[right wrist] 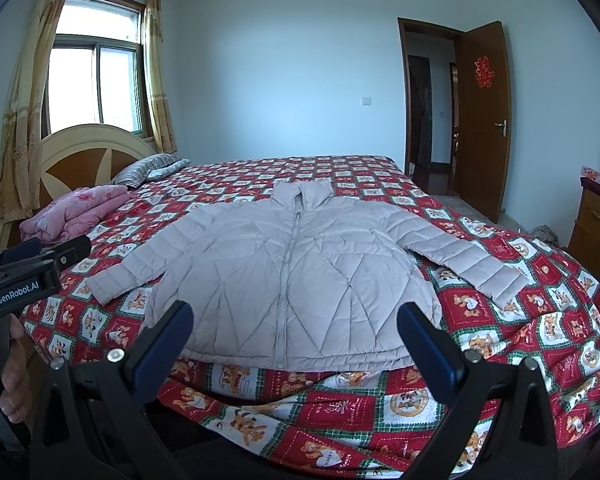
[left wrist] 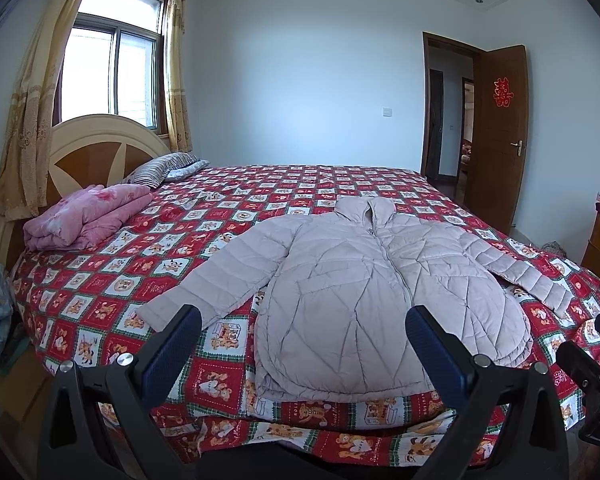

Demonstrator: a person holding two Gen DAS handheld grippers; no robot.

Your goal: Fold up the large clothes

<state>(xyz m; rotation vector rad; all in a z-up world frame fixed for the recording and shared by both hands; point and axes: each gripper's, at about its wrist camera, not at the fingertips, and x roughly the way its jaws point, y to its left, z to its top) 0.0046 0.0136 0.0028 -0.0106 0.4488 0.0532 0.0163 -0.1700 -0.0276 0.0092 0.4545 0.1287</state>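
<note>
A pale pink quilted jacket (left wrist: 376,292) (right wrist: 296,276) lies flat and zipped on the bed (left wrist: 100,304) (right wrist: 512,344), front up, collar toward the far wall, both sleeves spread out to the sides. Its hem is near the bed's front edge. My left gripper (left wrist: 304,322) is open, held in front of the hem and a little above it, holding nothing. My right gripper (right wrist: 296,320) is open too, level with the jacket's hem and holding nothing. The left gripper's body (right wrist: 28,272) shows at the left of the right wrist view, with a hand (right wrist: 14,380) under it.
The bed has a red patchwork cover. A folded pink quilt (left wrist: 84,220) and striped pillows (left wrist: 160,168) lie by the headboard (left wrist: 96,148) at the left. A wooden door (left wrist: 496,136) stands open at the right. A wooden cabinet (right wrist: 596,224) stands at the far right.
</note>
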